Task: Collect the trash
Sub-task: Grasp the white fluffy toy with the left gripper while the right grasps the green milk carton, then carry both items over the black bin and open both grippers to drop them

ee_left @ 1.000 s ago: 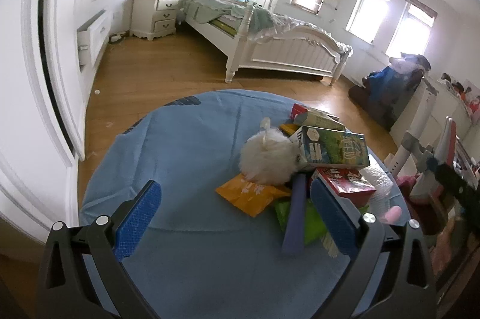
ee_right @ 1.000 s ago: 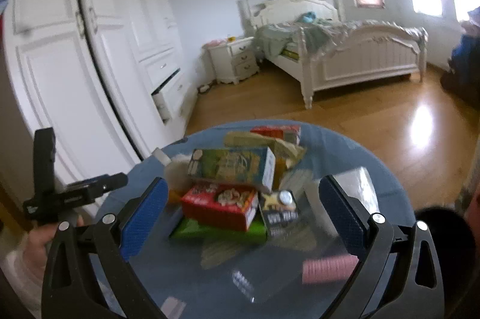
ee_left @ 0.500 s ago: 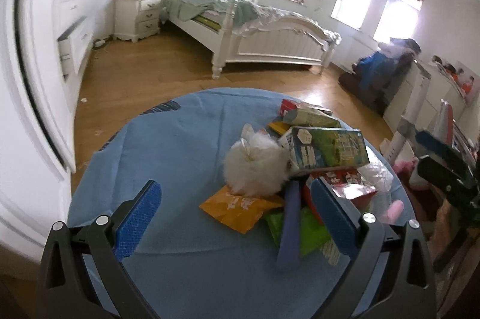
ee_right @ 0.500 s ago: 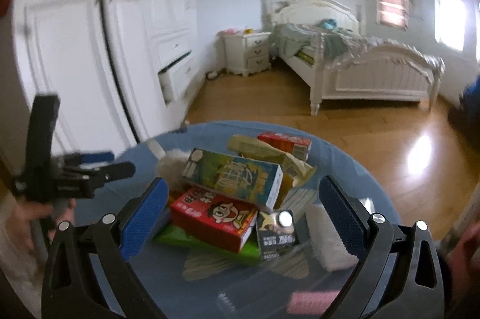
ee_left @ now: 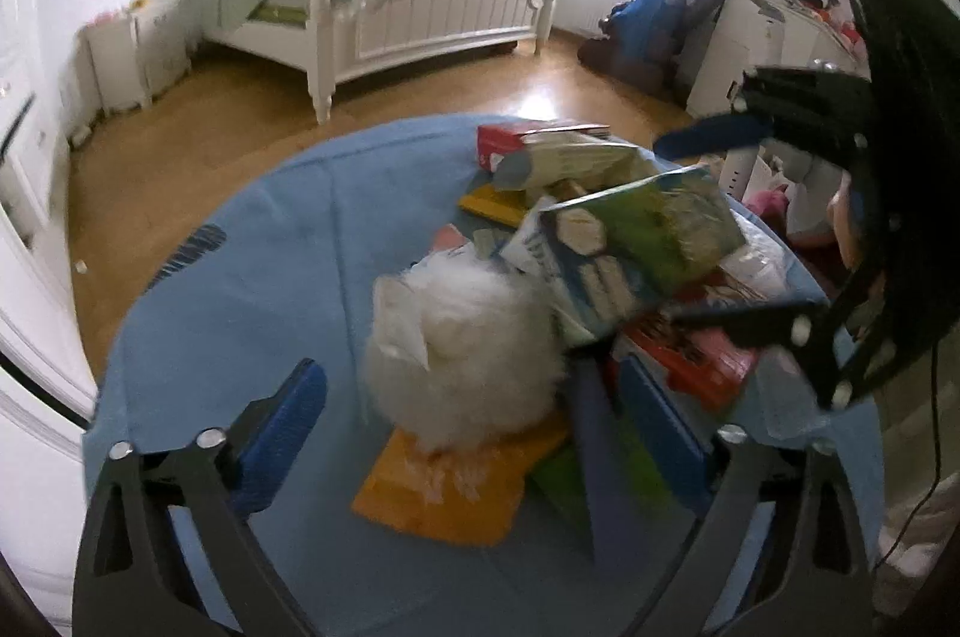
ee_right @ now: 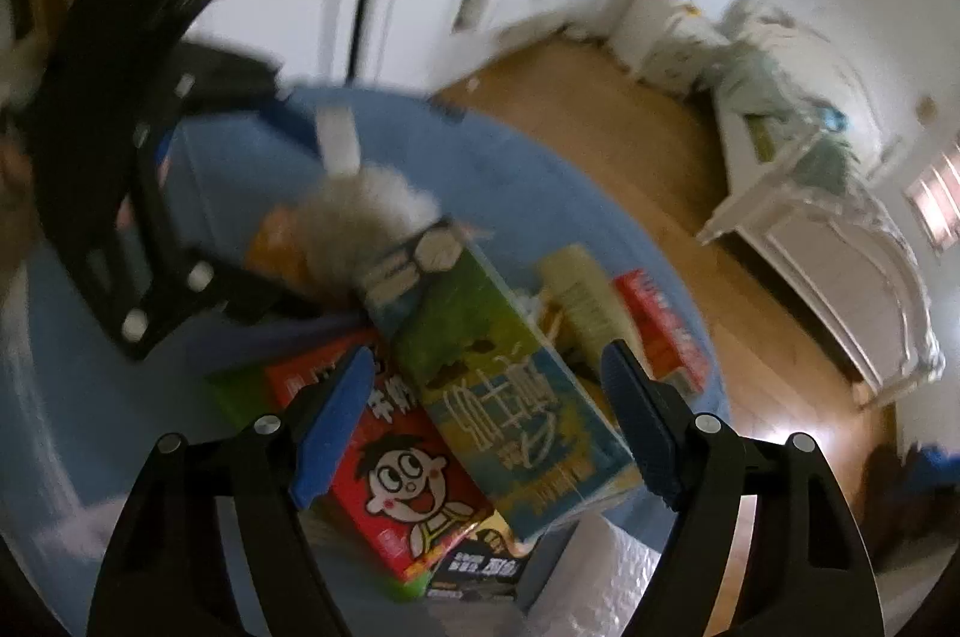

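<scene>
Two blue-padded fingers frame the left wrist view, spread wide with nothing between them but air — the left gripper is released and hangs over the near part of the blue-covered round table. Just ahead of its gap sits a white fluffy ball resting on an orange wrapper. The green-and-blue milk carton leans tilted against the ball's far right side, on top of a red box. A purple strip and a green packet lie close to the gripper's right finger. Farther back are a pale carton and a second red carton. The right gripper enters from the right, beside the milk carton. A white bed stands behind.

In the right wrist view, the right gripper is open, its fingers on either side of the milk carton but apart from it. The red box with a cartoon face lies under the carton — partly behind the left-hand finger. The fluffy ball sits beyond, and the left gripper's black frame shows blurred at upper left.
</scene>
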Demonstrator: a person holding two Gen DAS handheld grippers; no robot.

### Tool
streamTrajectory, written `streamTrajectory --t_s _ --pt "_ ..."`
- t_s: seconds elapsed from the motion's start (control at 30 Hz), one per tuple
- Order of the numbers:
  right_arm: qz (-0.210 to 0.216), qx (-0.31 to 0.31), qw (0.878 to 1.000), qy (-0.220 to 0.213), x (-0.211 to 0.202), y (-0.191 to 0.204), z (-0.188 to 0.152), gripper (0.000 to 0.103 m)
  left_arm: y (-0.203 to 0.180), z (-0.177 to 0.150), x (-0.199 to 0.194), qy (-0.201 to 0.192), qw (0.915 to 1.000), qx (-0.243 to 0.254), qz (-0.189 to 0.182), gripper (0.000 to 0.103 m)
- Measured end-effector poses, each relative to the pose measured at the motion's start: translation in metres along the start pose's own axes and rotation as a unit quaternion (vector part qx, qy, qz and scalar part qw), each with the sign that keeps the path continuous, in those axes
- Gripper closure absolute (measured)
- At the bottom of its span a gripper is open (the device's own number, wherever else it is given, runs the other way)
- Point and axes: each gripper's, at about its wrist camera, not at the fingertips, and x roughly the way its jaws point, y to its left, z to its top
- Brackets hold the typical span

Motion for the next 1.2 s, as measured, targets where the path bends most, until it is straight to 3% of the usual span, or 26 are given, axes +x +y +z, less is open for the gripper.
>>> streamTrajectory --t_s 0.07,0.13,0.23,0.33,0.4,0.57,0.63,0.7,0.73,0.8,0.93,1.0,1.2 --pt "0.0 0.005 1.0 0.021 0.013 0.0 0.002 0.036 0.01 0.002 0.011 0.022 0.9993 -0.024 -0.019 0.045" --pt "0.005 0.021 0.999 0.027 0.019 -0.001 0.0 0.04 0.02 0.001 0.018 0.034 0.9977 -0.049 -0.033 0.054" --pt "0.007 0.039 0.999 0.015 0.015 0.003 -0.002 0.053 0.023 -0.004 0.013 0.022 0.9975 -0.061 -0.027 0.06" --pt "0.014 0.1 0.994 -0.039 -0.014 0.001 -0.013 0.054 0.023 -0.006 -0.006 -0.008 0.9969 -0.077 -0.015 0.061" --pt "0.027 0.157 0.984 -0.081 -0.041 -0.011 -0.024 0.054 0.023 -0.005 -0.026 -0.034 0.995 -0.093 -0.015 0.061" --pt "0.074 0.328 0.918 -0.212 -0.112 -0.031 -0.08 0.054 -0.004 0.008 -0.079 -0.103 0.9888 -0.105 -0.026 0.061" --pt "0.049 0.371 0.896 -0.238 -0.133 -0.032 -0.106 0.054 -0.024 0.013 -0.087 -0.113 0.9881 -0.097 -0.039 0.061" --pt "-0.011 0.415 0.875 -0.248 -0.152 -0.027 -0.14 0.054 -0.055 0.02 -0.089 -0.116 0.9886 -0.08 -0.053 0.061" --pt "-0.03 0.432 0.867 -0.248 -0.158 -0.027 -0.154 0.054 -0.075 0.025 -0.086 -0.114 0.9884 -0.073 -0.068 0.061" --pt "-0.082 0.488 0.836 -0.238 -0.169 -0.026 -0.197 0.053 -0.11 0.03 -0.075 -0.109 0.988 -0.062 -0.091 0.061" --pt "-0.159 0.562 0.79 -0.188 -0.171 -0.025 -0.274 0.053 -0.174 0.041 -0.034 -0.078 0.9877 -0.048 -0.127 0.061" --pt "-0.173 0.589 0.771 -0.167 -0.166 -0.028 -0.307 0.053 -0.215 0.047 -0.006 -0.05 0.987 -0.035 -0.149 0.061" --pt "-0.204 0.634 0.735 -0.122 -0.145 -0.031 -0.389 0.053 -0.309 0.047 0.055 0.013 0.9814 0.007 -0.191 0.061"
